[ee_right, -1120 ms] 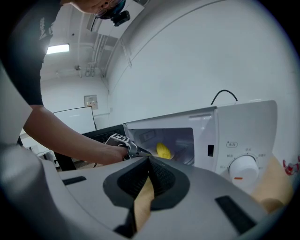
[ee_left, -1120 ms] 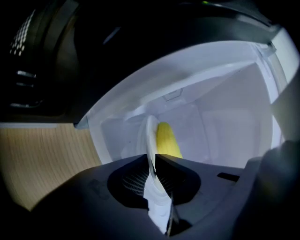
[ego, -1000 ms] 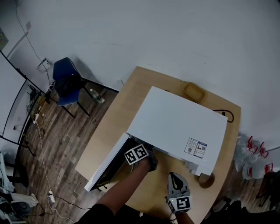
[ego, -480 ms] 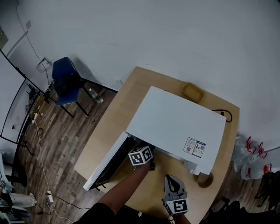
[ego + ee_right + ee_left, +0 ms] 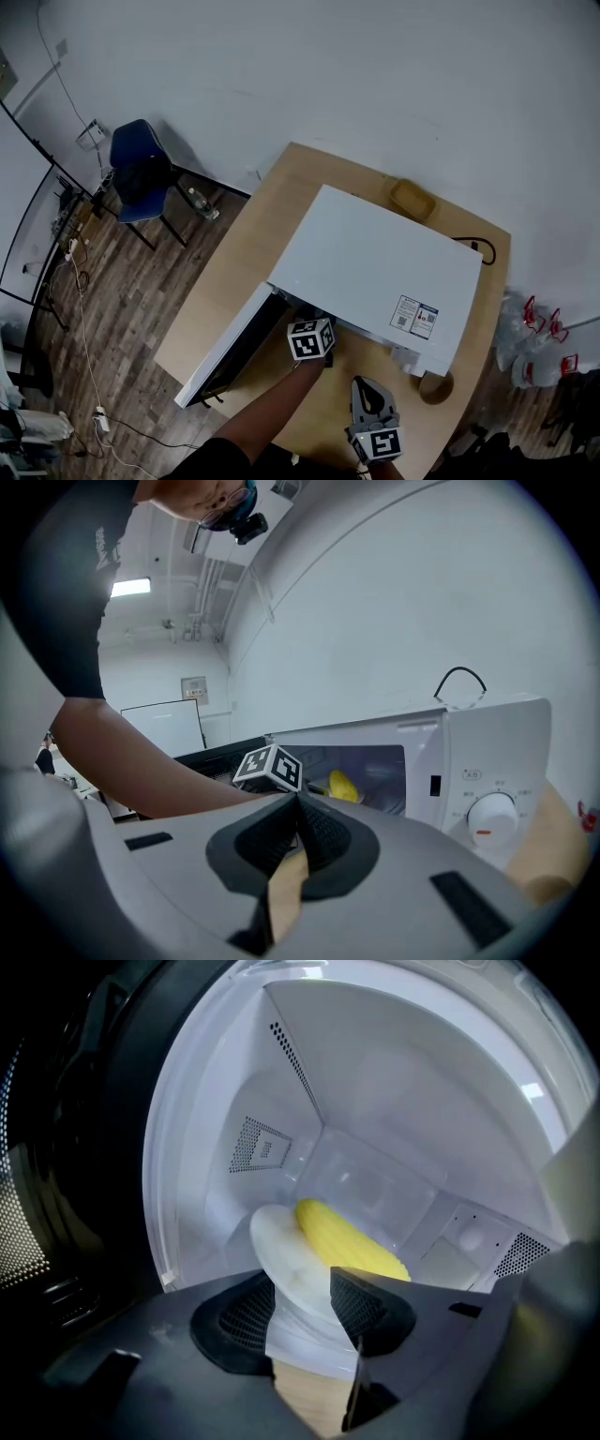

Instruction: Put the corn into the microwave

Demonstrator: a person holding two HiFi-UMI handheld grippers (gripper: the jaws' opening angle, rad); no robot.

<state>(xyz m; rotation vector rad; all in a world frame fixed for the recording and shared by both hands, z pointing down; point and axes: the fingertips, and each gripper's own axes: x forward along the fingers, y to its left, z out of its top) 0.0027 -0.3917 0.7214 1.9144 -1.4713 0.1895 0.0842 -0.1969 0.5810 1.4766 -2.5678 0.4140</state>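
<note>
Left gripper jaws opening around the plate, corn inside microwave; right gripper jaws together. Withdrawing crooked could snag the plate.

A plain white wall rises behind the light wooden table, with a blue plastic chair on the dark wood-plank floor nearby.

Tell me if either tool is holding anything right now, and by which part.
Nothing is held. The left tool is opening its jaws around the rim of the plate carrying the corn; the right tool is shut, empty.
</note>
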